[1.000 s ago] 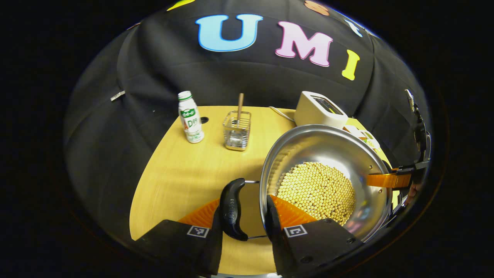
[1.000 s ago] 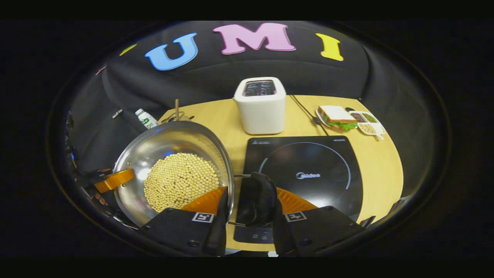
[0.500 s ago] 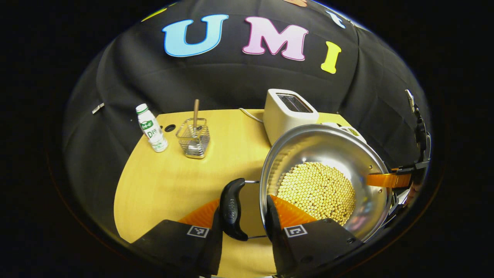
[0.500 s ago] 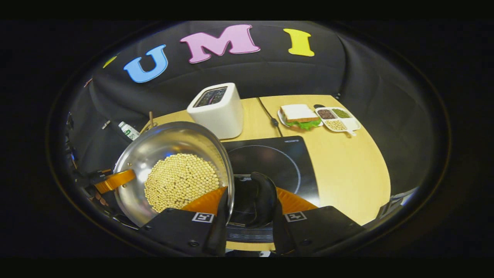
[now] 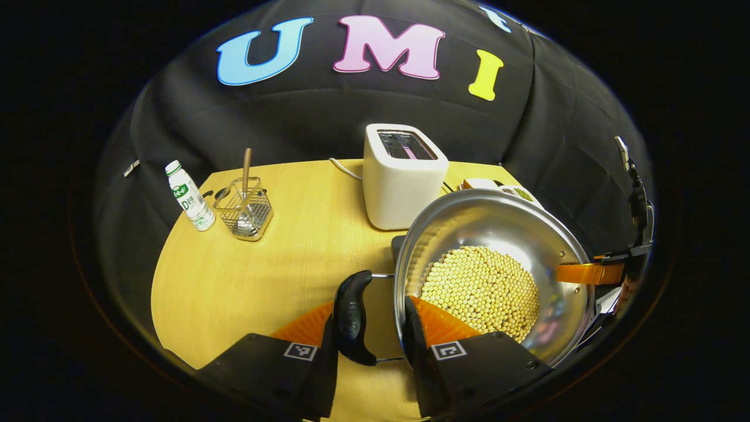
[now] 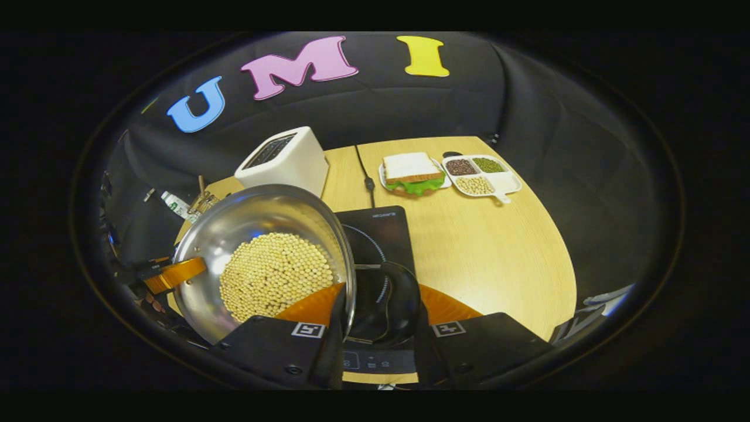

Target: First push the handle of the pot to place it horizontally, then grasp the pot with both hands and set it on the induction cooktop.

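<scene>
A steel pot (image 5: 492,228) holding yellow beans (image 5: 480,290) hangs above the wooden table, carried between both grippers. My left gripper (image 5: 369,331) is shut on the pot's black left handle (image 5: 351,316). My right gripper (image 6: 378,319) is shut on the black right handle (image 6: 391,296). The black induction cooktop (image 6: 384,231) lies under the pot's right side, largely hidden by pot and gripper. Across the pot, the left gripper view catches the right gripper's orange finger (image 5: 589,273), and the right gripper view catches the left gripper's orange finger (image 6: 174,273).
A white toaster (image 5: 403,176) stands behind the cooktop, its cable (image 6: 366,176) running back. A bottle (image 5: 189,196) and a wire basket with a stick (image 5: 245,208) sit at the far left. A sandwich plate (image 6: 413,173) and a divided dish (image 6: 480,174) lie at the far right.
Both grippers have carried the pot to the right, from beside the cooktop to over it. The toaster, bottle and basket have slid left in both views.
</scene>
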`<state>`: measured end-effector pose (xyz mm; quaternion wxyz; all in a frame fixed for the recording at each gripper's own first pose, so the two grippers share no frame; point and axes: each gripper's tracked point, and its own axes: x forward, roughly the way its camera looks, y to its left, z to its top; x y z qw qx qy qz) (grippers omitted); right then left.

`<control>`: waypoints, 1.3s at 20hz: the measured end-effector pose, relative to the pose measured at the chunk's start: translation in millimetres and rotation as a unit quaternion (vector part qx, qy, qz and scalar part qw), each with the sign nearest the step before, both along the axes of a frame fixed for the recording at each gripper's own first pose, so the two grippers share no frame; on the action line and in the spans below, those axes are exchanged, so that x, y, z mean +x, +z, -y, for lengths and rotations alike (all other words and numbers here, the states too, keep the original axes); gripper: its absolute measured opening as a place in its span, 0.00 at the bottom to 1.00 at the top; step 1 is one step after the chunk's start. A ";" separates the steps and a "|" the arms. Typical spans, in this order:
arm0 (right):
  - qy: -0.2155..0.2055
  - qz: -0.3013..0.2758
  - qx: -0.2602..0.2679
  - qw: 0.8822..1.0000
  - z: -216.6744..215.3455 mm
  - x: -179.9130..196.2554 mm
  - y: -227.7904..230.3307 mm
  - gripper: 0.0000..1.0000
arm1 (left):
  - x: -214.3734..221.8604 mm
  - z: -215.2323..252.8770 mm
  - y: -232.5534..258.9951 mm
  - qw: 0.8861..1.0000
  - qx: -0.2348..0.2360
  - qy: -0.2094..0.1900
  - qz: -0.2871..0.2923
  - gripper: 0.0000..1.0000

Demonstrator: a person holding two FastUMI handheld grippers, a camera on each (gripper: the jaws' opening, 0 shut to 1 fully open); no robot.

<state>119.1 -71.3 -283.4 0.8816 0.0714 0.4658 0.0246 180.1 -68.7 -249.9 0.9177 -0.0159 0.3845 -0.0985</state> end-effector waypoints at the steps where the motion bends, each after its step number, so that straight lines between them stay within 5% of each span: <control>1: 0.000 0.000 -0.001 1.000 5.3 1.8 -3.0 0.51 | 1.6 5.8 -4.5 1.000 -0.001 0.001 -0.001 0.56; 26: -0.001 -0.016 0.001 1.000 26.7 19.1 -40.2 0.51 | 20.5 31.0 -48.7 1.000 -0.004 0.007 -0.003 0.57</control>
